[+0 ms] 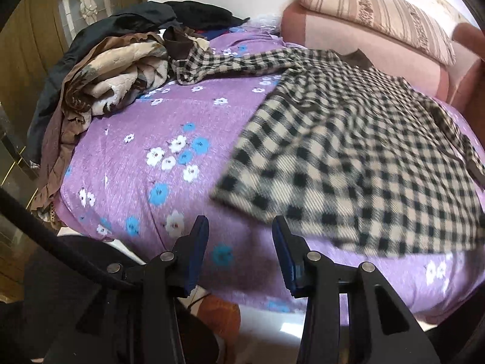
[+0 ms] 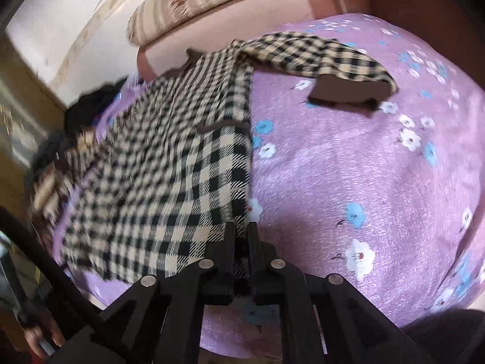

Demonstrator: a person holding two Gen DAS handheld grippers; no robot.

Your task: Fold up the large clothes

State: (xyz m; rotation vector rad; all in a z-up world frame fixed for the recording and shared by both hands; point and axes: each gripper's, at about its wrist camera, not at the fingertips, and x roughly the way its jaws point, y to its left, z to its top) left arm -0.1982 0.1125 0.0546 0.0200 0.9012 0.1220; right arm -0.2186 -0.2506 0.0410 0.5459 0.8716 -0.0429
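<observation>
A black-and-cream checked coat (image 1: 348, 151) with brown trim lies spread on the purple flowered bedspread (image 1: 157, 127). One sleeve reaches toward the clothes pile. My left gripper (image 1: 241, 230) is open and empty, just short of the coat's near left hem corner. In the right wrist view the same coat (image 2: 169, 176) runs away from me, its other sleeve (image 2: 318, 57) stretched right with a brown cuff (image 2: 348, 94). My right gripper (image 2: 241, 230) is shut on the coat's near hem corner at the bedspread (image 2: 348, 166).
A pile of brown, cream and black clothes (image 1: 106, 72) sits at the bed's far left. A pink headboard (image 1: 363, 48) with a striped pillow (image 1: 379, 12) lies at the far right. A wooden wardrobe (image 1: 27, 45) stands at left. The bed's near edge is just below my grippers.
</observation>
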